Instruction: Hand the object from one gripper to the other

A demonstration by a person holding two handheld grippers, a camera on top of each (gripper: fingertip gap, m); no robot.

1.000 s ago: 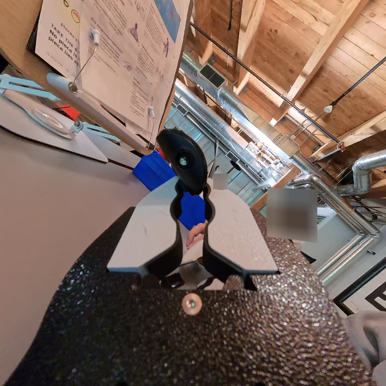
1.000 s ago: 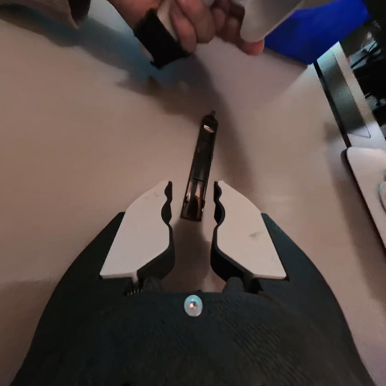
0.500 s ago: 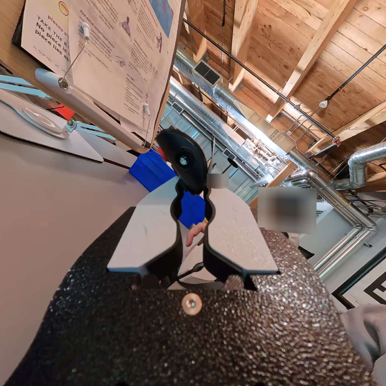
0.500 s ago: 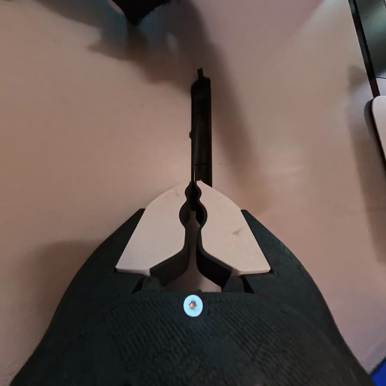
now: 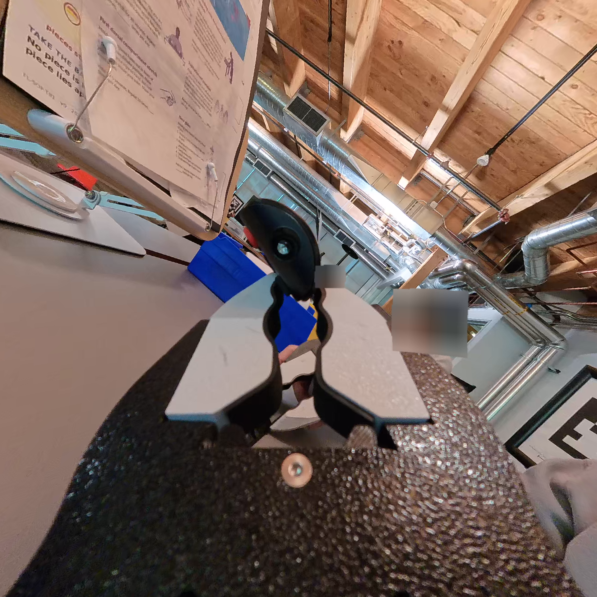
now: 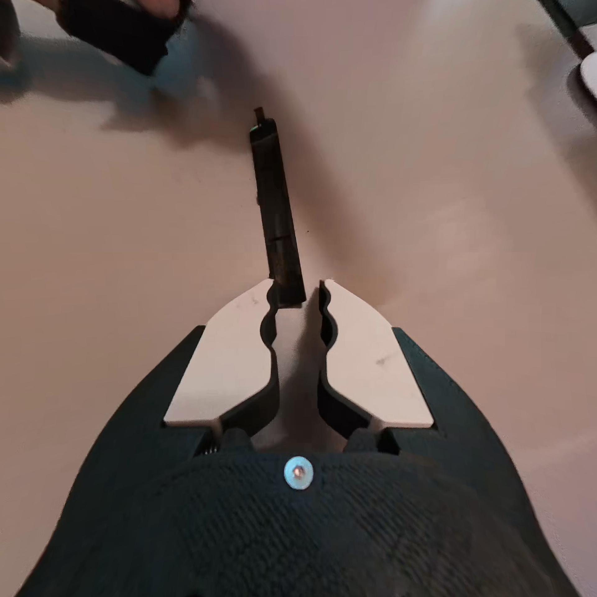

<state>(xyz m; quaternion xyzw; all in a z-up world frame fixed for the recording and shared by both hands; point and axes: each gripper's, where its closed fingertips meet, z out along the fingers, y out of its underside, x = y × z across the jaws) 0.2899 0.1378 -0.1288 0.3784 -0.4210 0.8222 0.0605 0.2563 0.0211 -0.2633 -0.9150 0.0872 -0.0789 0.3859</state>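
Pinching black object [image 5: 284, 248] at tips: left hand-held gripper [image 5: 298, 292] | right hand-held gripper [image 6: 297, 287]: parted, unclamped

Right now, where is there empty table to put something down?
The table is bare on both sides of the black bar: a wide patch to its left, and another to its right, up to the white thing in the corner. It is crowded at the top left, under a dark blurry thing, and between the right gripper's open fingers.

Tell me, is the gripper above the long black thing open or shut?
Open. The right hand-held gripper has a clear gap between its two white fingers, and the long flat black plastic piece reaches just between their tips.
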